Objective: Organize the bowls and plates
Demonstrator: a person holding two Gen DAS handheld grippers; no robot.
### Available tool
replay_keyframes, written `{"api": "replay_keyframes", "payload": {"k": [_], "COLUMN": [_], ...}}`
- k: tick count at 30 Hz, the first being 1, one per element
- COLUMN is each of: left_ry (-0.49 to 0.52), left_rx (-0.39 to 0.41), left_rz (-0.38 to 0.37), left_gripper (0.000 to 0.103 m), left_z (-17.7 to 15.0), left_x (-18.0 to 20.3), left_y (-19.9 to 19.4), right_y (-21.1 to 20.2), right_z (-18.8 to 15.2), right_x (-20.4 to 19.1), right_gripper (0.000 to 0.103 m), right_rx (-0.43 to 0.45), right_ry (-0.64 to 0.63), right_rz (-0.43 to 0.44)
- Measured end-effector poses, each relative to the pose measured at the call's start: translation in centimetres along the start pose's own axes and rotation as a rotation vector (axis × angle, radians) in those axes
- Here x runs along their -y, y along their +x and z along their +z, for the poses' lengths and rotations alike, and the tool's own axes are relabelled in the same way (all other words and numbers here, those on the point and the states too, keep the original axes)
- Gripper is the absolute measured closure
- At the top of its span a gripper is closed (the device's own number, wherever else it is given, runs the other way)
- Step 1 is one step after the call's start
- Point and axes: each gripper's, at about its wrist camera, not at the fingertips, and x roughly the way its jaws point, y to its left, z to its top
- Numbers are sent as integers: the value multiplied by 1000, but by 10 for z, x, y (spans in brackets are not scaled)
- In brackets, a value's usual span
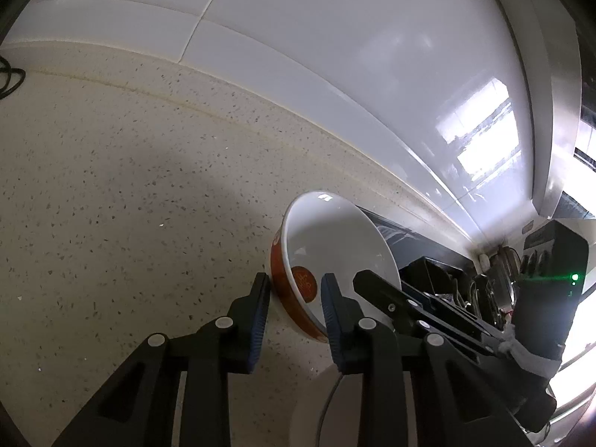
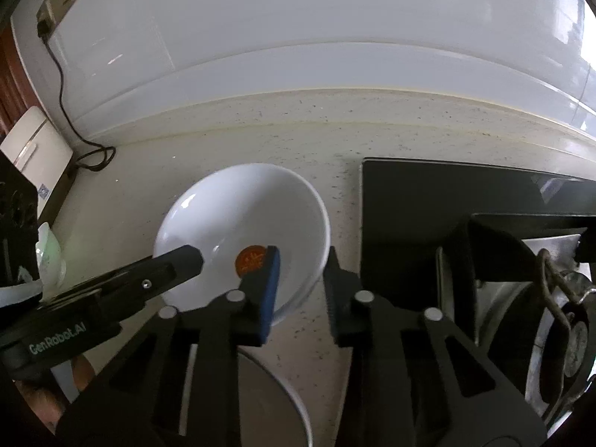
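Straddled at its rim by the parted left gripper [image 1: 294,290] and right gripper [image 2: 301,272], neither clamped, the bowl [image 2: 246,223] could be tipped onto the counter [image 1: 111,193] if squeezed unevenly.

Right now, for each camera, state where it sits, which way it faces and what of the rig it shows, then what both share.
Left wrist: on the left gripper, facing forward and down at the countertop; its fingers straddle the bowl rim; the right gripper enters from the right.
Right wrist: on the right gripper, looking down into the bowl, fingers astride its rim; the left gripper enters from the left.
Shared: the bowl, countertop, white wall.
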Motion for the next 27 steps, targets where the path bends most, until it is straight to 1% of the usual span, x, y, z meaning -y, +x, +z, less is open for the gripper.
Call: {"api": "replay_keyframes", "payload": {"k": [4,8,13,17,22,27], "left_ry": [2,6,28,35,44,57], "left_rx": [2,6,10,10,44,74], "left_rz": [-2,-2,17,28,25,36], "left_gripper": [74,74,74,75,79,81], "left_z": [-1,-2,-4,-6,-6,-6], "left_x": [-1,-2,1,3,3,6], "left_y": [0,0,-1,-2,-11,-20], "right_y": [-1,1,-1,-5,-15,-21], "right_z": [1,4,1,1,2,4], "right_x": [1,4,-1,0,-4,-8], "right_gripper": [78,78,80,81,81,81], "right_rx": [3,6,14,21,65,88], "right_ry": [7,16,-6,3,-6,-7], "right_rz": [10,-2,-7,3,8,23]}}
